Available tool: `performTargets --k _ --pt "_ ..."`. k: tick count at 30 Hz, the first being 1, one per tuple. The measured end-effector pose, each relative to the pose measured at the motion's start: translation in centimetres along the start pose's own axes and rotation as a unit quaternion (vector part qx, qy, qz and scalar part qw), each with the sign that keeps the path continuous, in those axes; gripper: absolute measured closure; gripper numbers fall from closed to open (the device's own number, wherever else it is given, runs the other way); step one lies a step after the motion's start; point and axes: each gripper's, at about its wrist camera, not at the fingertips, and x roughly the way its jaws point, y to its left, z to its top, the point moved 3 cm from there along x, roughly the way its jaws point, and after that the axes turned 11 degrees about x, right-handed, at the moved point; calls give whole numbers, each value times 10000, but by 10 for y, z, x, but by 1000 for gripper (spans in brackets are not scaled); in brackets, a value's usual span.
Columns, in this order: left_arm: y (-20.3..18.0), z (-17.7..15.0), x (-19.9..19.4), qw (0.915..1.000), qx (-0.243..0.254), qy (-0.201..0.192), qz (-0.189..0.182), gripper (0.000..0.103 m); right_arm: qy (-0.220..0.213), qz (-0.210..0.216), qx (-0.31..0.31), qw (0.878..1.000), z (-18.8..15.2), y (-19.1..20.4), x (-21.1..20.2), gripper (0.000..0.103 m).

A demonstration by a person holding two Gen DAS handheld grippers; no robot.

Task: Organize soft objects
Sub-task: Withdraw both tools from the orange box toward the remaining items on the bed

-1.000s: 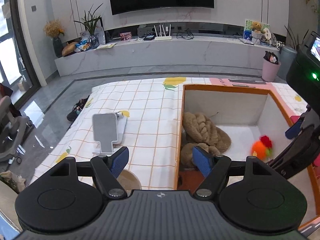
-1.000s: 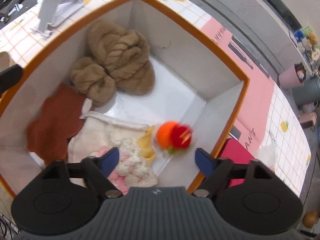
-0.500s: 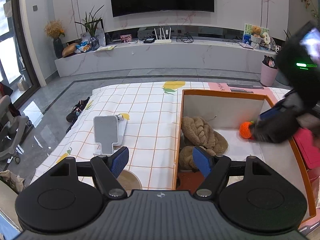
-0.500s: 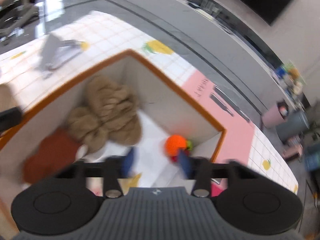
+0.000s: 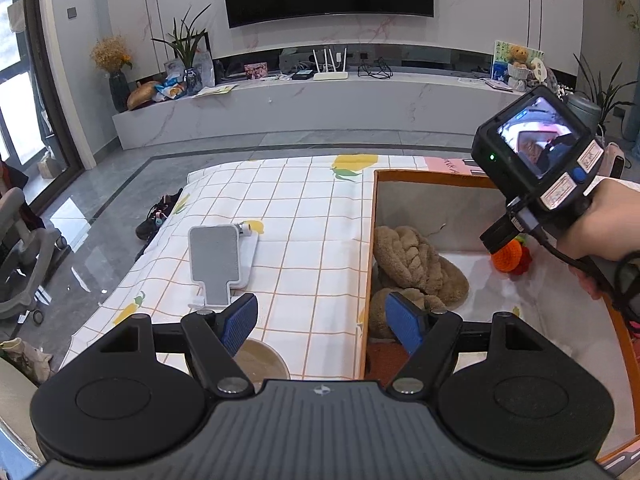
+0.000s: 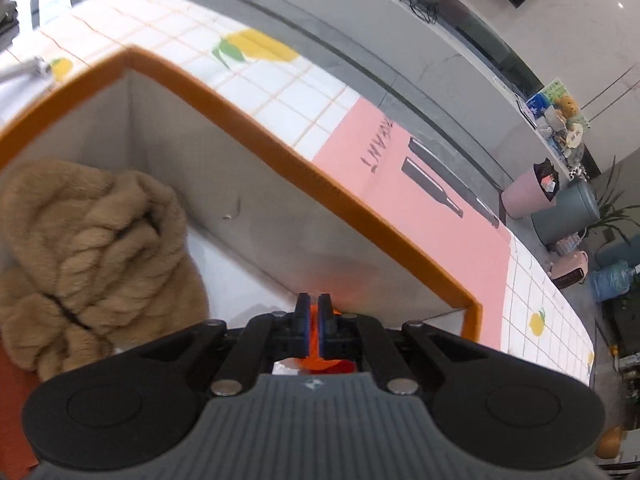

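Note:
An orange-rimmed box (image 5: 374, 240) (image 6: 256, 120) sits on the checked tablecloth. A tan braided plush (image 5: 412, 256) (image 6: 92, 240) lies in the box's left part, with a rust-coloured cloth (image 5: 376, 360) (image 6: 16, 392) at its near corner. At the far wall of the box is an orange and red knitted toy (image 5: 507, 259) (image 6: 324, 364). My right gripper (image 6: 313, 316) (image 5: 498, 238), held by a hand, points down into the box and is shut on that toy, orange showing between its pads. My left gripper (image 5: 322, 322) hovers open over the box's left rim, holding nothing.
A grey and white phone stand (image 5: 218, 264) lies on the tablecloth left of the box. A beige bowl (image 5: 260, 360) sits just below my left fingers. A pink mat (image 6: 420, 184) lies beyond the box. A pink bin (image 6: 528, 196) stands on the floor.
My right gripper swung toward the box's far wall, sank and closed from wide open onto the orange toy. The left gripper stayed still and open.

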Motion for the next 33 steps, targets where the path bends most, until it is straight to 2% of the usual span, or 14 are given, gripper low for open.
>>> performTargets --k 2,5,6,9,15,18,21,24,27,28,29,31,33 --pt "-1 -1 0 10000 20 8 -7 17 16 -112 56 9999 -1 -3 9 103" --pt "-2 0 0 10000 42 28 15 17 222 -30 275 9994 0 -8 11 103" --pt "-3 0 1 10000 57 31 17 17 353 32 299 9989 -1 -9 11 103" --pt "-7 1 -1 9999 124 27 -10 17 1099 314 303 9930 -16 -9 15 103" --pt "-11 2 -7 9998 193 -68 -40 17 1339 641 -248 9886 -52 10 -1 103" --pt "-14 3 -7 9997 244 -51 -43 17 1218 605 -225 9905 -55 9 -9 103" --pt "-13 4 -9 9997 249 -77 -39 17 873 469 53 9951 -52 4 -23 103" --pt "-11 5 -10 9997 207 -120 -40 17 611 543 328 9961 -47 -2 -38 103" --pt "-13 6 -10 9998 170 -91 1 17 367 794 706 9937 -49 -8 -59 99" --pt "-14 7 -11 9998 171 -95 -3 17 278 912 828 9920 -50 -10 -67 94" --pt "-15 7 -13 9998 189 -105 -17 17 168 1056 916 9900 -53 -12 -76 79" --pt "-19 8 -16 9996 254 -132 -37 17 -16 1336 991 9861 -63 -16 -92 62" --pt "-22 10 -22 9994 294 -180 4 17 -271 1444 1042 9836 -71 -16 -109 62"
